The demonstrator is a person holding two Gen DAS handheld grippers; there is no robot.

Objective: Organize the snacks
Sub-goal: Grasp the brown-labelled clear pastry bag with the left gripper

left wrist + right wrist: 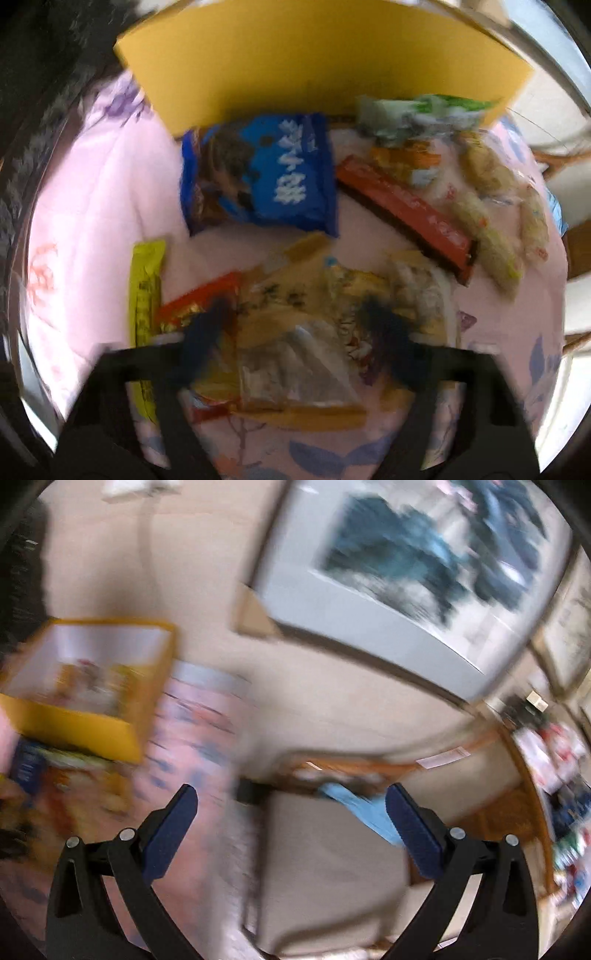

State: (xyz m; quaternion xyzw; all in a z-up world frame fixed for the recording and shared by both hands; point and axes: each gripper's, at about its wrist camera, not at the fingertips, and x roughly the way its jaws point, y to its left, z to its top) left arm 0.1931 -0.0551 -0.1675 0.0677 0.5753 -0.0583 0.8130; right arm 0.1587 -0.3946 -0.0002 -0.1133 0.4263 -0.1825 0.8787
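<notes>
Snacks lie scattered on a pink floral cloth point(92, 192). A blue cookie bag point(266, 173) lies in front of a yellow box point(314, 62). A red bar point(406, 210) and pale rice crackers point(491, 221) lie to the right, a green-white pack point(421, 110) by the box. A yellow stick pack point(146, 306) lies at left. My left gripper point(295, 317) is open, low over a pile of small yellow and clear packets point(295, 354). My right gripper point(291, 805) is open and empty, off the cloth's right edge. The yellow box point(85, 720) with snacks inside shows at left there.
A framed picture point(406, 590) leans on the beige wall. A wooden shelf point(517, 794) with goods runs at right. A light blue item point(362, 808) lies beyond the right fingers. The cloth's edge point(221, 775) drops off in the middle of the right wrist view.
</notes>
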